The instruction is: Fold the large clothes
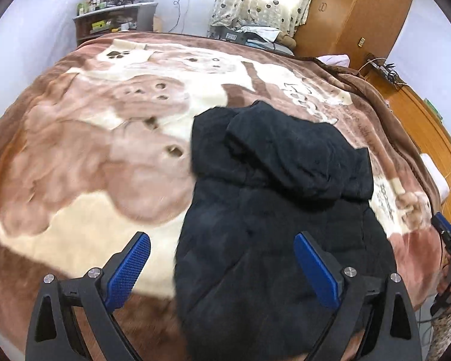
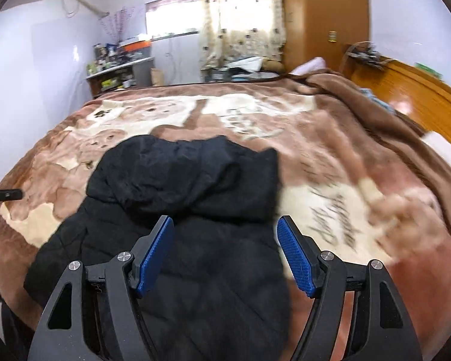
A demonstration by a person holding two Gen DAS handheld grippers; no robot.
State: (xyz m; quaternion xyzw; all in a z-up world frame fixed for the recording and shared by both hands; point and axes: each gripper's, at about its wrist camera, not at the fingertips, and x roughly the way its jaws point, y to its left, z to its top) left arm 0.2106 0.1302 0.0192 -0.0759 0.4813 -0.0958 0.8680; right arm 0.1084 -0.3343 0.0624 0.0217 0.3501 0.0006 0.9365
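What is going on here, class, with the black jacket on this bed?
A person holds a two-finger gripper in each hand above a bed. A black padded jacket lies on the brown bear-print blanket, its hood at the far end. Both the left gripper and the right gripper are open and hold nothing. The sleeves appear tucked in, so the jacket looks partly folded, though the blurred pictures do not settle that.

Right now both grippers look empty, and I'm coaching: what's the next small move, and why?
Probably lower the right gripper onto the coat edge by the hood and close. Both it and the left gripper are open above the coat, holding nothing.
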